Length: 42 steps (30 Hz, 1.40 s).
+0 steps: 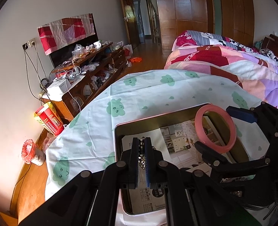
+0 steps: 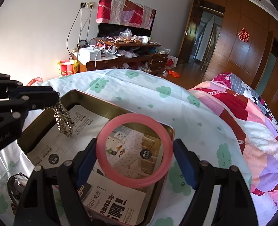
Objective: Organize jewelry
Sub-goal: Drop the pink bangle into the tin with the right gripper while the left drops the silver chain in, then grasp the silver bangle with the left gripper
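Observation:
An open gold metal tin point(image 1: 139, 123) point(image 2: 93, 101), lined with a printed paper sheet, sits on the table's cloud-print cloth. My left gripper point(image 1: 142, 146) point(image 2: 55, 96) is shut on a beaded bracelet point(image 1: 142, 156) point(image 2: 63, 120) that dangles over the tin's left part. My right gripper point(image 2: 134, 150) point(image 1: 216, 130) is shut on a pink bangle point(image 2: 134, 151) point(image 1: 215, 130), held by its two sides above the tin's right part.
A shiny metal object point(image 2: 16, 186) lies on the cloth left of the tin. A bed with a patchwork quilt point(image 1: 233, 62) point(image 2: 252, 131) stands to the right. A cluttered wooden cabinet point(image 1: 89, 69) stands by the wall beyond the table.

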### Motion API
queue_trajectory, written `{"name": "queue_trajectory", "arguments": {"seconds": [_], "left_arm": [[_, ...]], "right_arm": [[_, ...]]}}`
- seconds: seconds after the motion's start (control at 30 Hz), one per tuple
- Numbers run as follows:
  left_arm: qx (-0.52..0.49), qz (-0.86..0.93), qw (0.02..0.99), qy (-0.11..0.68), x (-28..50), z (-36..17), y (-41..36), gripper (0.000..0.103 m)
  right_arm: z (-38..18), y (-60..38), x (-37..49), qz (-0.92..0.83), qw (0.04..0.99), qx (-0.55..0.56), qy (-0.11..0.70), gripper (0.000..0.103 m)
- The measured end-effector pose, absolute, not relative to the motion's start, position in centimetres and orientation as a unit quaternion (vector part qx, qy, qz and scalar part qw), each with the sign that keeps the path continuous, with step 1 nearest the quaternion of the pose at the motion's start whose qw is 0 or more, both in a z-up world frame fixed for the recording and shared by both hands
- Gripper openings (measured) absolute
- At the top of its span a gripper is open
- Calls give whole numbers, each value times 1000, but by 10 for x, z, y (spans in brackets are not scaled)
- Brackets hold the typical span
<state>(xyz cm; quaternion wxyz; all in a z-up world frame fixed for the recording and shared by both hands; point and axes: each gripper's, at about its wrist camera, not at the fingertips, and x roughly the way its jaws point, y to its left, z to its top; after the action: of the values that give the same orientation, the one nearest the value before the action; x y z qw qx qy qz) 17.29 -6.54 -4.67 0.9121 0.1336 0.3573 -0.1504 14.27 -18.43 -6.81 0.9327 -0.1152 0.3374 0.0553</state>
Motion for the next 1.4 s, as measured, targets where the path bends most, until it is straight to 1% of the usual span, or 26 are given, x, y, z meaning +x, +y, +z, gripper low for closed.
{"name": "queue_trajectory", "arguments": {"seconds": [0.3, 0.4, 0.43, 0.47, 0.53, 0.57, 0.6, 0.87, 1.1, 1.17, 1.23, 1.27, 1.33, 1.37, 1.4], "left_arm": [[136, -146, 909, 367, 176, -53, -62, 5], [144, -133, 910, 365, 172, -51, -59, 7], [146, -127, 912, 362, 170, -49, -57, 15], [146, -119, 914, 360, 168, -47, -54, 22], [142, -98, 923, 345, 159, -40, -43, 74], [139, -91, 928, 333, 153, -38, -38, 79], [135, -87, 934, 319, 146, -35, -31, 80], [120, -53, 929, 347, 101, -57, 6, 80], [122, -72, 915, 377, 74, -89, -4, 80], [120, -78, 913, 381, 71, -93, -7, 78], [124, -83, 911, 385, 68, -96, -11, 66], [126, -86, 909, 387, 67, -98, -12, 62], [126, -93, 904, 397, 67, -104, -12, 45], [119, -102, 902, 402, 67, -107, -12, 40], [114, -105, 902, 404, 66, -107, -12, 25]], "right_arm": [[-70, -182, 143, 60, 931, -117, 342, 81], [-71, -182, 141, 53, 932, -120, 338, 83], [-70, -183, 139, 51, 932, -121, 337, 84], [-69, -183, 138, 50, 933, -122, 336, 88], [-67, -186, 133, 43, 934, -121, 332, 89], [-65, -189, 129, 40, 935, -117, 332, 89], [-64, -191, 127, 38, 935, -112, 334, 89], [-60, -210, 80, 22, 940, -88, 330, 89], [-76, -216, 43, 18, 937, -66, 343, 89], [-81, -215, 38, 19, 935, -69, 346, 89], [-84, -213, 35, 16, 935, -79, 346, 89], [-85, -213, 33, 13, 935, -82, 345, 89], [-87, -214, 30, 14, 935, -79, 345, 89], [-90, -215, 30, 14, 935, -77, 346, 89], [-92, -216, 30, 11, 934, -78, 348, 89]]}}
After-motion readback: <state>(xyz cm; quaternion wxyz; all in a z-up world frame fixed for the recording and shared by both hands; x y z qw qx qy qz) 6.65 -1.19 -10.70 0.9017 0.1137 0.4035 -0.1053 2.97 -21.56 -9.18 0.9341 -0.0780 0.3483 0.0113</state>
